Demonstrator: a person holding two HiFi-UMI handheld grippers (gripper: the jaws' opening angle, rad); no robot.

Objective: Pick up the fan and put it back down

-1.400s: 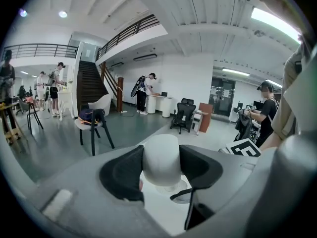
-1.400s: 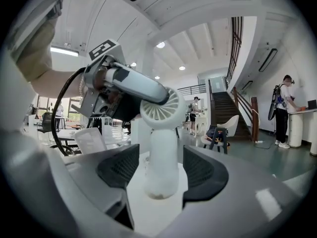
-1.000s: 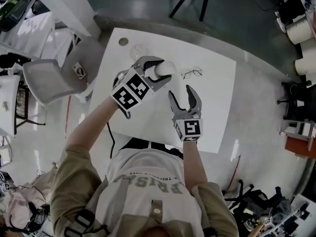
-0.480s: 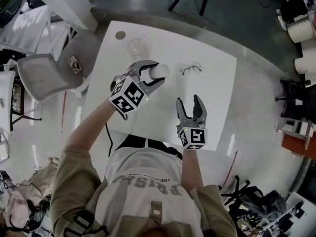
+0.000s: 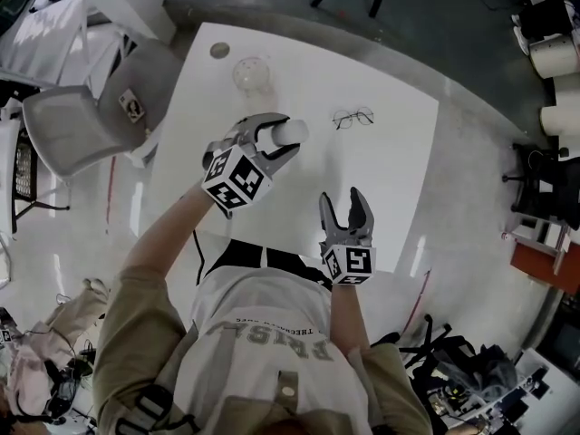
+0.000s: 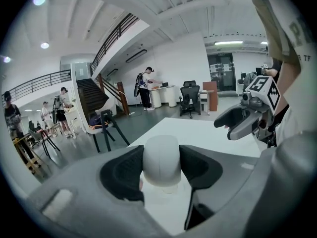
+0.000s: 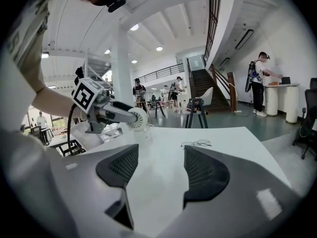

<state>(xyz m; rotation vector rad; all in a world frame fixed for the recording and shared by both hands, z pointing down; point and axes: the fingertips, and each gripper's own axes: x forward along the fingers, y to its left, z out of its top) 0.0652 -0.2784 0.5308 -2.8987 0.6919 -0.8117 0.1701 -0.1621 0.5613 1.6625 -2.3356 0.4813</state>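
Note:
The fan (image 5: 294, 131) is a small white round-headed thing, clamped between the jaws of my left gripper (image 5: 283, 137) above the white table (image 5: 390, 166). In the left gripper view its smooth white body (image 6: 161, 155) fills the gap between the dark pads. The right gripper view shows its round grilled face (image 7: 136, 118) off the table's surface. My right gripper (image 5: 341, 198) hangs open and empty over the table's near part, to the right of the fan; only bare tabletop shows between its pads (image 7: 208, 172).
A pair of eyeglasses (image 5: 352, 116) lies on the table beyond the right gripper. A clear round object (image 5: 252, 72) and a small disc (image 5: 219, 50) sit near the far left corner. A grey chair (image 5: 91, 116) stands left of the table.
The right gripper has drawn back from mid-table toward the near edge and rolled a little. The left gripper has sunk slightly with the fan still held.

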